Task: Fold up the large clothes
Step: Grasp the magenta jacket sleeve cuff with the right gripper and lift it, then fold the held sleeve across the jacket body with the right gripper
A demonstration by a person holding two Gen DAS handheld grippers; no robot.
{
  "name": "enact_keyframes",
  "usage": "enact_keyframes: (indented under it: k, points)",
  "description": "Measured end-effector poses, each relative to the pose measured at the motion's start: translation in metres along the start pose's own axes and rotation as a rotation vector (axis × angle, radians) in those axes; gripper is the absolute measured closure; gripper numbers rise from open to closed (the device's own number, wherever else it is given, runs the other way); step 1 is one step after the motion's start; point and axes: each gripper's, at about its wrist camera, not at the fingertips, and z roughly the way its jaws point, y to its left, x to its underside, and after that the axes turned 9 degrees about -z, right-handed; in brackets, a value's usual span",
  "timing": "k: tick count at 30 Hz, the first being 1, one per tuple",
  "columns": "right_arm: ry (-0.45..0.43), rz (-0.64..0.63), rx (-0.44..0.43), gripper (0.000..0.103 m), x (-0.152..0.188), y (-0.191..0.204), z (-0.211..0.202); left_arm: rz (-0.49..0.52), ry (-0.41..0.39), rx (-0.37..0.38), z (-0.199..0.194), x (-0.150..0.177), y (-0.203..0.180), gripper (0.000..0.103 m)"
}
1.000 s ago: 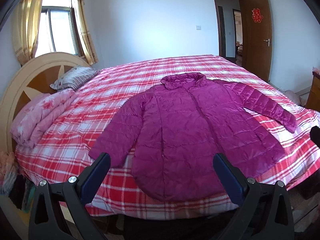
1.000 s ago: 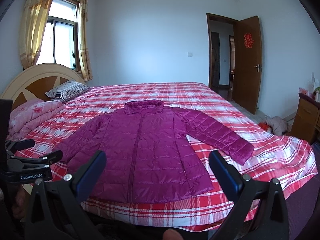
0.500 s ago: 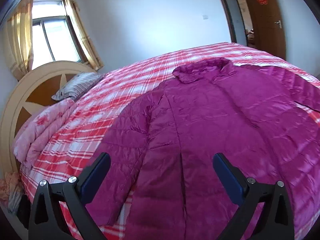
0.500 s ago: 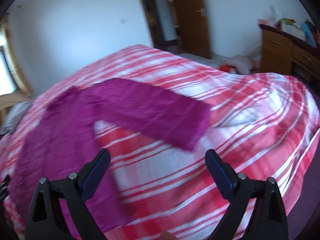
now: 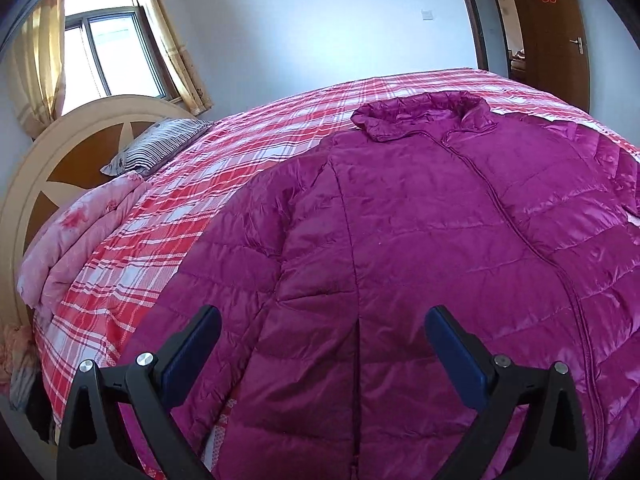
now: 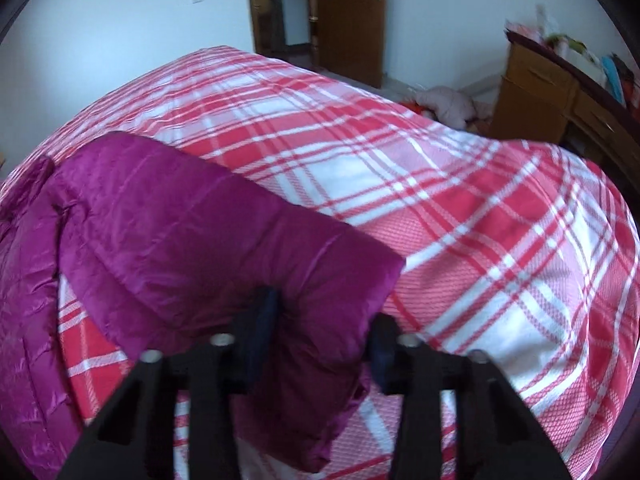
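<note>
A magenta quilted jacket (image 5: 420, 240) lies spread face up on a bed with a red and white plaid cover (image 5: 208, 184). Its collar points to the far side and its zip is closed. My left gripper (image 5: 322, 340) is open and empty, low over the jacket's left front panel near the sleeve. In the right wrist view my right gripper (image 6: 320, 332) is shut on the cuff end of the jacket's right sleeve (image 6: 192, 232), which bunches between the fingers.
A round wooden headboard (image 5: 48, 168), a striped pillow (image 5: 156, 148) and a folded pink quilt (image 5: 80, 236) are at the bed's left. A wooden dresser (image 6: 560, 88) and a door (image 6: 348, 12) stand to the right. Clothes lie on the floor (image 6: 444, 104).
Both grippers have come down from a standing view to the bed. The right gripper has closed on the sleeve's cuff end. The left gripper has stayed open.
</note>
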Motion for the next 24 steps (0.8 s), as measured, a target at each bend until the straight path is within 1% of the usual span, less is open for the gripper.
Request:
enact_keyframes:
  k: [2,4,8,12,15,18,21,24]
  points:
    - [-0.012,-0.010,-0.012,0.084,-0.005,0.001,-0.004,-0.007,-0.006,0.005,-0.005,-0.002,0.002,0.001]
    - [-0.045,-0.012,-0.009,0.086,-0.020,-0.001,-0.010,-0.020,-0.015,0.010,-0.010,-0.004,0.007,0.001]
    - [-0.156,-0.054,0.044,0.087,-0.056,-0.003,-0.042,-0.055,-0.027,0.020,-0.018,-0.007,0.018,0.001]
    - [-0.286,-0.161,0.102,0.088,-0.097,0.021,-0.083,-0.077,-0.012,0.023,-0.016,-0.008,0.026,0.001]
    - [-0.382,-0.253,0.123,0.088,-0.121,0.052,-0.114,-0.089,-0.006,0.026,-0.015,-0.007,0.032,0.001]
    - [-0.478,-0.375,0.131,0.088,-0.133,0.097,-0.144,-0.104,-0.002,0.032,-0.014,-0.005,0.038,0.001]
    - [-0.525,-0.483,0.110,0.088,-0.133,0.143,-0.161,-0.121,0.006,0.034,-0.013,-0.001,0.046,0.001]
    - [-0.572,-0.602,0.091,0.088,-0.125,0.193,-0.174,-0.132,0.014,0.030,-0.012,0.002,0.054,0.001]
